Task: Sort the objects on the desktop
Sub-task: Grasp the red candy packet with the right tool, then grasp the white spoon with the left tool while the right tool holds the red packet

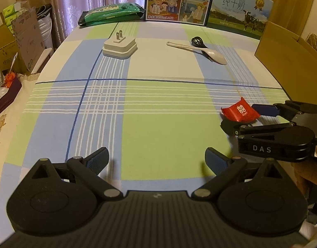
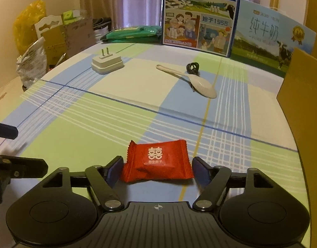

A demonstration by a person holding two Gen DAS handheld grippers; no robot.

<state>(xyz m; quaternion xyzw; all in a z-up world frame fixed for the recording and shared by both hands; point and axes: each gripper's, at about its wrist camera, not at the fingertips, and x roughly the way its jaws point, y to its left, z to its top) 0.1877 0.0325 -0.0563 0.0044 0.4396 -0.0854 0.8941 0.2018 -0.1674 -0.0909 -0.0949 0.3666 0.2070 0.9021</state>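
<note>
While the left claw (image 1: pixel 156 161) idles spread wide and empty over the table (image 1: pixel 158 107), the right claw (image 2: pixel 156 170) straddles the red candy packet (image 2: pixel 158 161) lying flat near the front edge; fingers (image 2: pixel 113 171) bracket it, not visibly clamped. Likely bound for the cardboard box (image 2: pixel 303 111) alongside.

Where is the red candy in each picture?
Left wrist view: the red candy is at the right edge, between the right gripper's fingers.
Right wrist view: the candy is bottom centre, between that gripper's fingers.
Shared landmark: the white spoon lies farther back on the table.
</note>
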